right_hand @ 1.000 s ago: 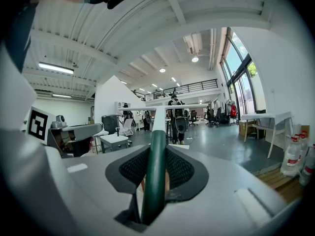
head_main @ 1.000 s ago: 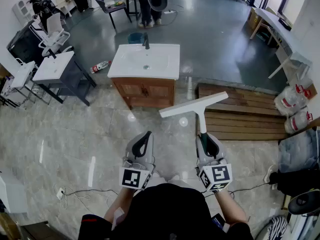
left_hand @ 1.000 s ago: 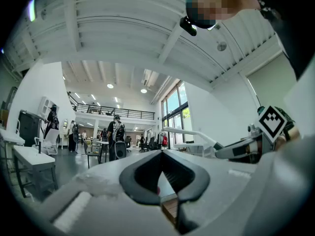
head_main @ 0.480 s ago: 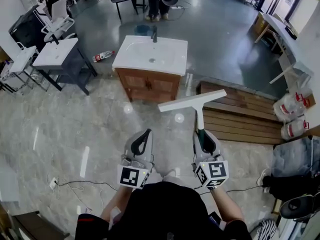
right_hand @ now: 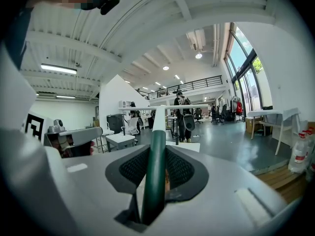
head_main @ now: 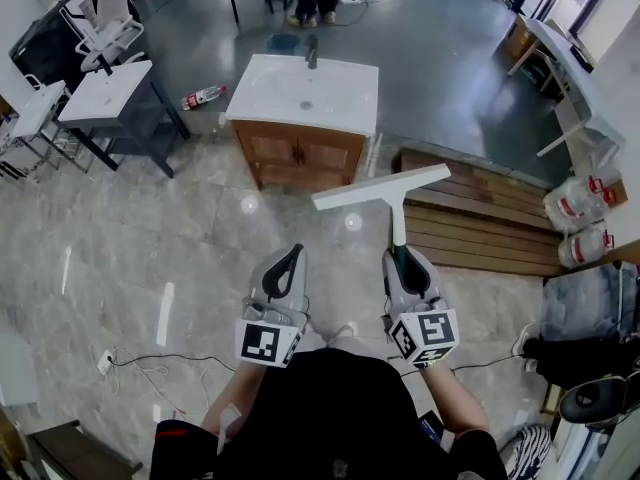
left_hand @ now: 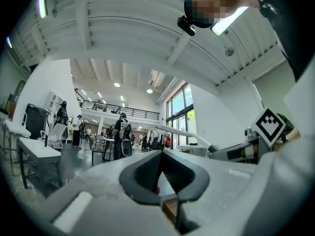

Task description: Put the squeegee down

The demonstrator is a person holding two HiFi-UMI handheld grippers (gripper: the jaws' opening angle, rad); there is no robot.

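Squeegee (head_main: 381, 187), green-handled, tight in right tool (head_main: 403, 265), blade forward

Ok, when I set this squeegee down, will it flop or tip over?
Probably stiff: the squeegee sticks straight out from the right gripper without sagging. Likely top-heavy, since the wide blade sits at the far end, so lay it flat.

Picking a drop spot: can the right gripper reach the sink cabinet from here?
Probably not: the right gripper, holding the squeegee, is short of the sink cabinet; only bare floor lies between.
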